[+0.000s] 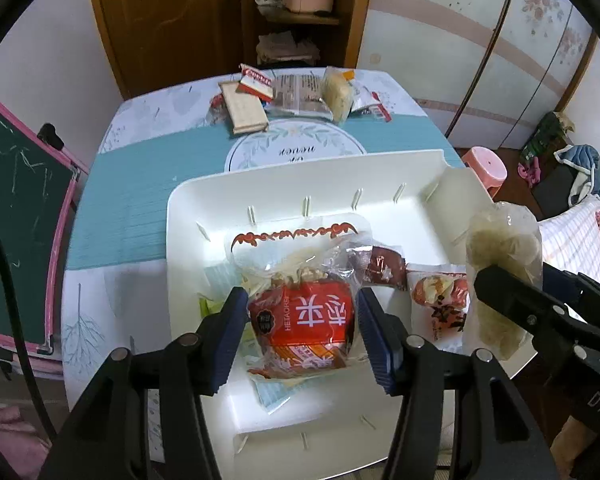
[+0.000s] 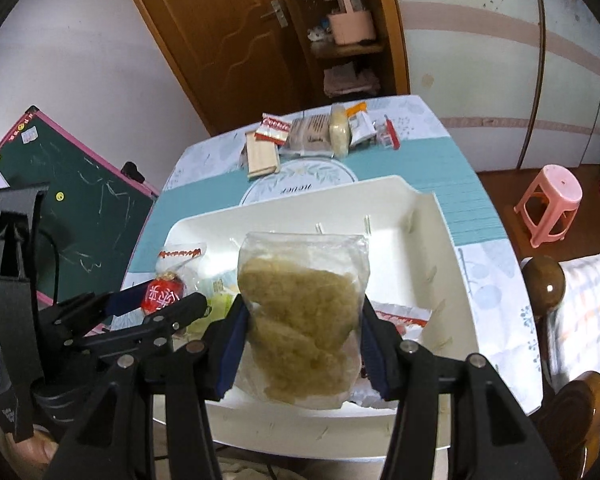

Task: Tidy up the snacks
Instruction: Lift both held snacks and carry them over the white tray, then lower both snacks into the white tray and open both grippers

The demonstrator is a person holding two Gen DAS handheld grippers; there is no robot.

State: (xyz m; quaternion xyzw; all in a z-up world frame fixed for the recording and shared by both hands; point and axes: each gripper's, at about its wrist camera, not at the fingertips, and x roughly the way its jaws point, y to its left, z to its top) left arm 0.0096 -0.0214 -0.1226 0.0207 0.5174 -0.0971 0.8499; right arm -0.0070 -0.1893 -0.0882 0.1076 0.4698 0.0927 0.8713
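My left gripper (image 1: 302, 322) clamps the red crinkly snack bag (image 1: 300, 320) over the white plastic bin (image 1: 204, 208); my right gripper (image 2: 302, 344) pinches a clear pouch of yellowish crisps (image 2: 304, 312) at three o'clock. Releasing high, the slick film probably skids onto packets below.

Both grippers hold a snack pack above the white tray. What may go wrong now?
1. The left gripper holds the red pack over snacks already lying in the tray; dropped there, it may pile up untidily.
2. The right gripper pinches the clear pack only at its sides; the smooth wrapper may slip.
3. The two grippers are close together and may collide.
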